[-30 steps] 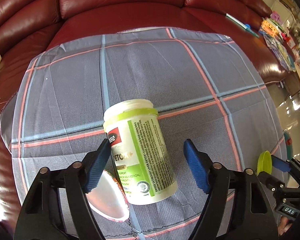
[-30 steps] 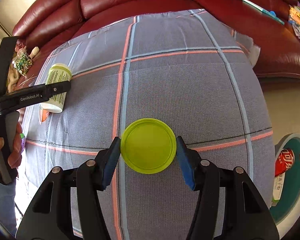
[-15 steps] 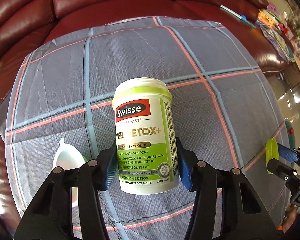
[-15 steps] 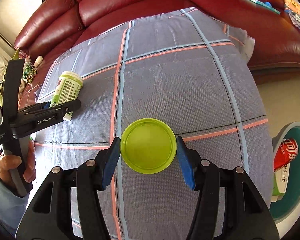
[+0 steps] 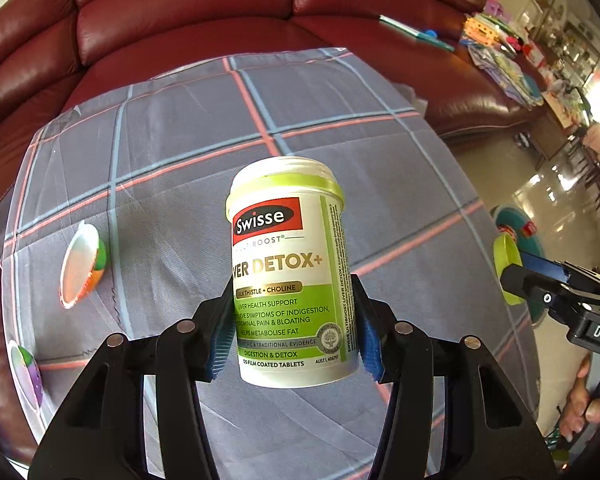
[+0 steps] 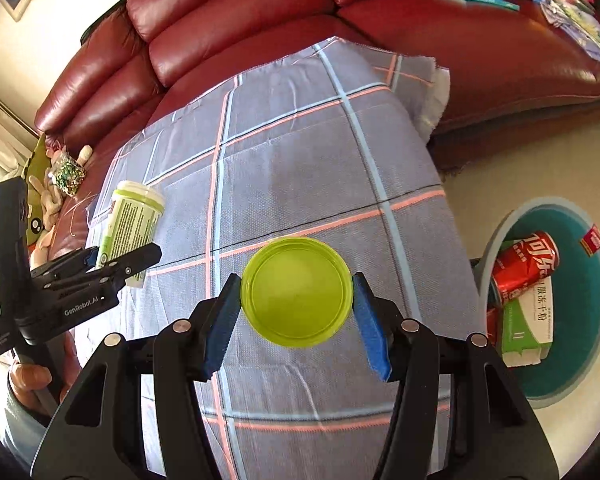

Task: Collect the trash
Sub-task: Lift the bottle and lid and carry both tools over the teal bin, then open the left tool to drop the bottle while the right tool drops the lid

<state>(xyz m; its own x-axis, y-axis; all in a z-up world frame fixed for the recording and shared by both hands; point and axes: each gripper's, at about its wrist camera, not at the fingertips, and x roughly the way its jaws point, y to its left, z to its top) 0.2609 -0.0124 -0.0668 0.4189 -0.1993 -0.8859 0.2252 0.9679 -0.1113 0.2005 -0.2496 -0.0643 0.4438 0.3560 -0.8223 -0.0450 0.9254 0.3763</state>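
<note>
While the Swisse bottle point(image 5: 290, 276) is pinched in the left gripper point(image 5: 292, 332) and the green lid point(image 6: 297, 292) in the right gripper point(image 6: 296, 316), both are carried clear of the cloth point(image 6: 300, 152); the bin point(image 6: 580, 376) at 3 o'clock already holds a can point(image 6: 526, 264) and carton point(image 6: 528, 320), two small cups point(image 5: 82, 264) left at 9 o'clock.

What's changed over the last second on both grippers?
The left gripper closed on the Swisse bottle, which lay on the checked cloth between open jaws, and lifted it upright off the cloth, uncovering the small cup. The right gripper still holds the green lid, now nearer the bin.
</note>
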